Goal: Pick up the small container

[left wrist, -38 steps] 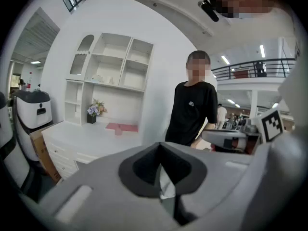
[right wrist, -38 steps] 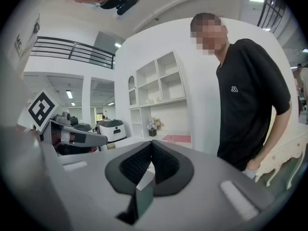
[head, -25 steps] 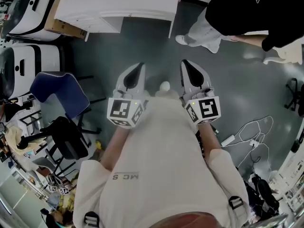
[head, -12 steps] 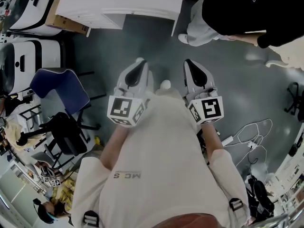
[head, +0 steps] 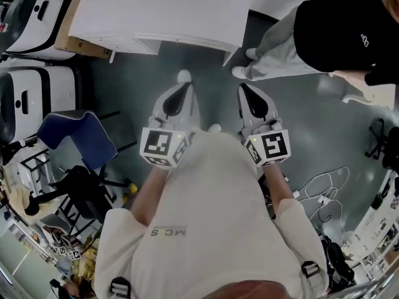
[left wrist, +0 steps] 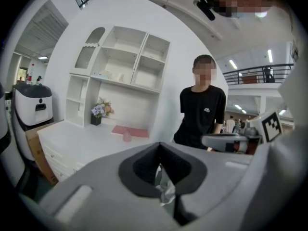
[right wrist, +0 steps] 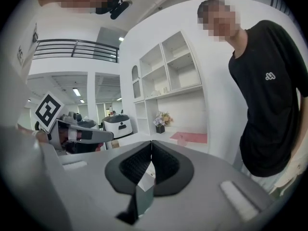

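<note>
**A:** State of both grippers?

**B:** Left hand-held gripper (head: 182,87) is clenched, pads meeting at the tips, nothing gripped. Right hand-held gripper (head: 243,89) is the same: clenched, empty. Both hang over the floor (head: 206,61), short of the desk's (head: 156,11) near edge.

**A:** Small container?

**B:** On the desk, toward the back edge by the shelf unit (left wrist: 120,61). The small container (left wrist: 126,136) is pink and upright, sitting at the front edge of a pink mat (left wrist: 132,130). It's well apart from both grippers.

**A:** Anything in it?

**B:** Can't tell, too small in every view.

**A:** Other containers?

**B:** A dark pot (left wrist: 96,121) at the same back edge, left of the mat, holds flowers (left wrist: 100,109). A cardboard box (head: 78,39) sits on the floor, tucked partly under the desk's left corner. Its contents aren't visible.

**A:** Anyone nearby?

**B:** A person in a black shirt (head: 349,30) stands at the desk's right corner.
</note>
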